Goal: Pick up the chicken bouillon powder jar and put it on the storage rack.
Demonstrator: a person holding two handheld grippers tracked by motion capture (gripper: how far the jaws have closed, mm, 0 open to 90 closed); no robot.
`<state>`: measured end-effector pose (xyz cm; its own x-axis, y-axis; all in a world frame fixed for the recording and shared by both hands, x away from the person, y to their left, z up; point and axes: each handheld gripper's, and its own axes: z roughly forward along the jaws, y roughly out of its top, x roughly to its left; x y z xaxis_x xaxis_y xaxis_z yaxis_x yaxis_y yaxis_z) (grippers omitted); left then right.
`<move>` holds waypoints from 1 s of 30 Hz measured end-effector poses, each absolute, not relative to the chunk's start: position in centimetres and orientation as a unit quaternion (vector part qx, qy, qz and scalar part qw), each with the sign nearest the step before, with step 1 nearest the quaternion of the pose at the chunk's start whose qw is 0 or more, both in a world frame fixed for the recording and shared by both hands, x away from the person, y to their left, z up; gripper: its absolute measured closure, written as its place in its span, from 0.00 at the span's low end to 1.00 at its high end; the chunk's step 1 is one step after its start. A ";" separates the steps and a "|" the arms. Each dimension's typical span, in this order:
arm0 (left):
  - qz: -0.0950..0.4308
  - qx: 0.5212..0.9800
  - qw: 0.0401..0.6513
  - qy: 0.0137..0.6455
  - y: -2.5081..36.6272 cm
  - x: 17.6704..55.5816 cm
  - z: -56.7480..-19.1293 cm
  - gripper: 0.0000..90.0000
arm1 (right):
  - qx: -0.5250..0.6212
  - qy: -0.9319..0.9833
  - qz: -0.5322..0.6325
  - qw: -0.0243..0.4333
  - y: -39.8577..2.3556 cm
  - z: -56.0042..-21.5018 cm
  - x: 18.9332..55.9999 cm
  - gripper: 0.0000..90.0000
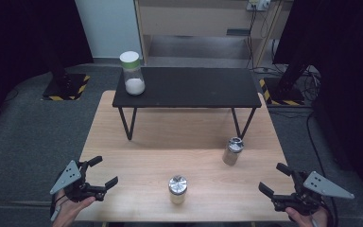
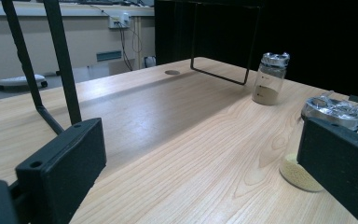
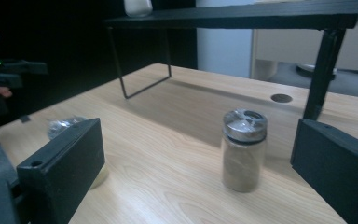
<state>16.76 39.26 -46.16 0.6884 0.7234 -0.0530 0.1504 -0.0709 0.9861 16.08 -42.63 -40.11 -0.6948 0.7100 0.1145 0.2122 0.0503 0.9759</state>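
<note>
Resting at the table's near corners, the left gripper (image 1: pixel 100 176) and right gripper (image 1: pixel 275 178) both gape wide, holding nothing. Between them stands the near jar (image 1: pixel 177 188); the brown-filled jar (image 1: pixel 232 151) stands farther back, toward the right gripper.

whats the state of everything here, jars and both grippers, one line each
left gripper: open, fingers apart, holding nothing
right gripper: open, fingers apart, holding nothing
front jar: upright on the wooden table, silver lid on, a little yellowish fill
right jar: upright on the table, silver lid on, partly filled with brownish powder
white-lidded jar: upright on the black shelf, closed, white powder at the bottom
</note>
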 end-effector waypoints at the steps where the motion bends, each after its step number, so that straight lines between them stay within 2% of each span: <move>1: 0.237 0.693 0.603 0.317 39.2 16.8 -46.1 0.00 | 0.331 0.695 0.604 0.206 -42.6 -40.0 16.1 0.04; 15: 0.234 0.694 0.601 0.319 39.2 16.8 -46.1 0.00 | 0.302 0.710 0.607 0.190 -41.8 -37.1 18.0 0.03; 30: 0.232 0.696 0.600 0.318 39.2 16.9 -46.1 0.00 | 0.259 0.745 0.592 0.165 -38.8 -34.7 20.3 0.03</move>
